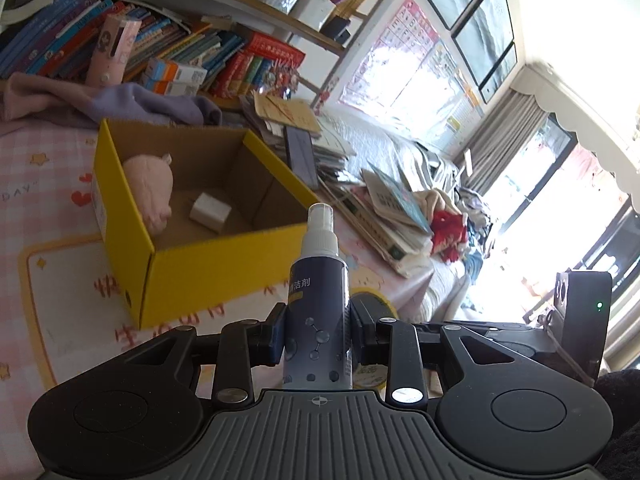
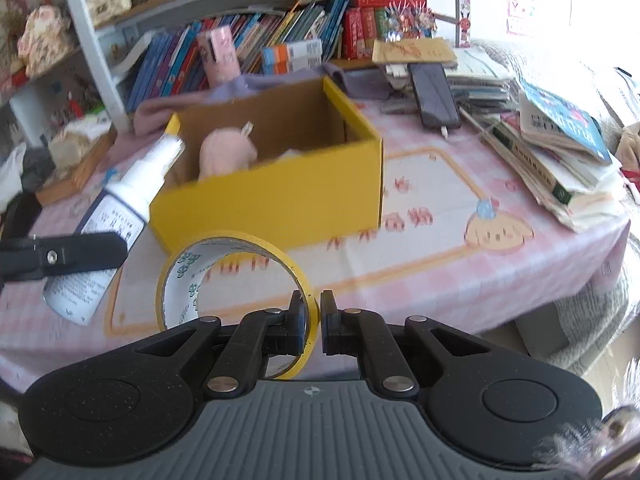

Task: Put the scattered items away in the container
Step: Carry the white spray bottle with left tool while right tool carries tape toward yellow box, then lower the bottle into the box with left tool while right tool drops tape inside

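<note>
The left gripper (image 1: 318, 332) is clenched on a spray bottle (image 1: 318, 304), dark blue with a white label and clear-capped white nozzle, held upright above the pink tablecloth (image 1: 60, 272) just near of the yellow cardboard box (image 1: 208, 268). Inside the box lie a pink plush toy (image 1: 150, 192) and a small white block (image 1: 210, 211). To the right, the right gripper (image 2: 314, 328) pinches the wall of a yellow tape roll (image 2: 224, 248), lifted near the box (image 2: 280, 200).

One box (image 1: 208, 272), bottle (image 1: 318, 312), tape roll (image 2: 224, 280), plush (image 1: 150, 192)
</note>
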{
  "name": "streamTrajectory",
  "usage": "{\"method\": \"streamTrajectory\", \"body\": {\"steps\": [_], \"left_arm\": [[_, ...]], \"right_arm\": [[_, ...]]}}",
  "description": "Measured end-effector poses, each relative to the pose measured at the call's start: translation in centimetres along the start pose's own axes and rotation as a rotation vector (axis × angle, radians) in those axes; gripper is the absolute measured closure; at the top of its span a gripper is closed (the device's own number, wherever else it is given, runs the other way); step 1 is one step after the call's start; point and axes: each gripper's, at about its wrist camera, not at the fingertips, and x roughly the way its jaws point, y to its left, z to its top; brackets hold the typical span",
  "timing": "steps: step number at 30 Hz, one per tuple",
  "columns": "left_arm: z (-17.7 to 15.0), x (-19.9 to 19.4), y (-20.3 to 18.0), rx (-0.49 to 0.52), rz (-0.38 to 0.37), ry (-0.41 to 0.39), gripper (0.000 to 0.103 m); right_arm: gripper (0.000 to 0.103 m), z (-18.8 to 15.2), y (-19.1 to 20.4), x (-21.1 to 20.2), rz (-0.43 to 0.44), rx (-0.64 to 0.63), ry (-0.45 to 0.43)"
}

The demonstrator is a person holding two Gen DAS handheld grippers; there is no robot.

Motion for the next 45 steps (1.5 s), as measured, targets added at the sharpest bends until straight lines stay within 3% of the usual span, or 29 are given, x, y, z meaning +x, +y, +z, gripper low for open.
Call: {"method": "streamTrajectory", "body": {"steps": [8,15,19,29,35,45], "left_arm": [[4.7,2.5,0.2,0.014,0.116,-0.097,0.072],[6.4,5.1,1.5,0.014,0.291,-0.138,0.072],[7.1,6.8,2.6,-0.001,0.366,-0.126,0.072],[7.3,11.6,4.1,0.003,0.508,0.03,0.072],[7.1,13.4,4.6,0.029,0.532,0.111,0.072],[7.7,13.9,4.7,0.023,0.552,0.11,0.074]], "right_arm": [[0.096,7.6,-1.8,2.5,0.07,-0.068,-0.105],[0.096,12.9,-3.1,7.2,0.178,-0.146,-0.094],[0.096,14.8,-2.1,10.7,0.19,-0.261,-0.089],[0.096,14.4,0.8,18.0,0.233,-0.514,0.025],[0.095,13.3,1.8,20.0,0.206,-0.708,0.073],[0.094,13.4,1.9,21.1,0.236,-0.723,0.133]]}}
